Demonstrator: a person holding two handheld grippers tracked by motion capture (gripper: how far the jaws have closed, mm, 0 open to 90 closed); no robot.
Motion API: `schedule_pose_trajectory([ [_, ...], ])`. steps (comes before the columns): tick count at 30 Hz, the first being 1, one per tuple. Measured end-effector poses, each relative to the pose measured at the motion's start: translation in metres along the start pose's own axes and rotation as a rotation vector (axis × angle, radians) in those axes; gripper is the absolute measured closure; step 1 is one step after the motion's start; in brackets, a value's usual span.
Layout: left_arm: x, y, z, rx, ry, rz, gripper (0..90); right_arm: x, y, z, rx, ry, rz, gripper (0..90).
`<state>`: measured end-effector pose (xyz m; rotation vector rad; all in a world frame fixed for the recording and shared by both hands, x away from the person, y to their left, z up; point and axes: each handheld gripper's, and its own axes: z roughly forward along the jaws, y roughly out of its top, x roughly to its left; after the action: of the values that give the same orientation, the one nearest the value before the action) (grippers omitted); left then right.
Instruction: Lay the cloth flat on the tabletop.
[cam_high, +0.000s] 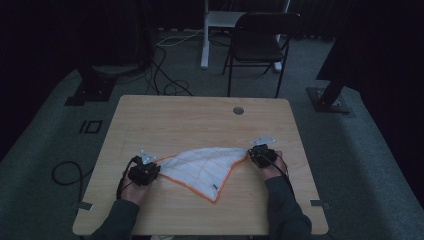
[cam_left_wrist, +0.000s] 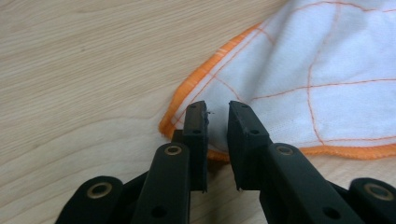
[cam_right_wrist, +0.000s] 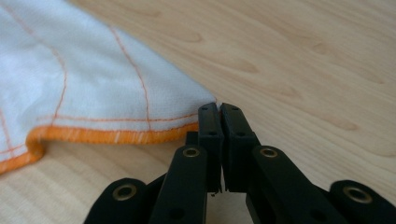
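Desk (cam_high: 150, 120): pale wood, dim room.
Right tongs (cam_right_wrist: 219, 108): clamped on cloth (cam_high: 205, 167) corner.
Left tongs (cam_left_wrist: 217, 109): apart around opposite corner; pinch squarely before lifting.

Bare table (cam_high: 200, 115) beyond cloth (cam_high: 205, 167); cloth lies between both grippers' jaws.

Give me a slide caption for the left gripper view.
Left gripper, jaws slightly apart, at the orange-edged corner of a white cloth on a wooden table.
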<state>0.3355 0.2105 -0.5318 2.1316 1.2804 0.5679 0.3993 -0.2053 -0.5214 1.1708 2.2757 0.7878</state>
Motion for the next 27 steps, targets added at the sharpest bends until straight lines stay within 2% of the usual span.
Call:
schedule_pose_trajectory([
  [2, -0.001, 0.001, -0.001, -0.008, -0.013, -0.001, 75.4, 0.003, 0.001, -0.001, -0.007, -0.005, -0.013, 76.2],
  [5, -0.004, 0.005, -0.002, -0.025, -0.030, 0.006, 73.6, 0.008, 0.006, -0.006, -0.035, 0.008, -0.022, 68.7],
  [10, -0.008, 0.013, -0.002, -0.058, -0.065, 0.004, 70.8, 0.018, 0.018, -0.008, -0.067, 0.033, -0.044, 64.3],
  [15, -0.011, 0.023, 0.000, -0.083, -0.102, 0.005, 68.3, 0.029, 0.023, -0.002, -0.060, 0.076, -0.047, 64.1],
  [23, -0.015, 0.048, 0.005, -0.127, -0.162, 0.020, 62.7, 0.038, 0.017, 0.011, -0.012, 0.123, -0.054, 65.9],
  [27, -0.021, 0.059, 0.012, -0.132, -0.189, 0.039, 60.5, 0.039, 0.014, 0.012, 0.009, 0.138, -0.056, 72.0],
])
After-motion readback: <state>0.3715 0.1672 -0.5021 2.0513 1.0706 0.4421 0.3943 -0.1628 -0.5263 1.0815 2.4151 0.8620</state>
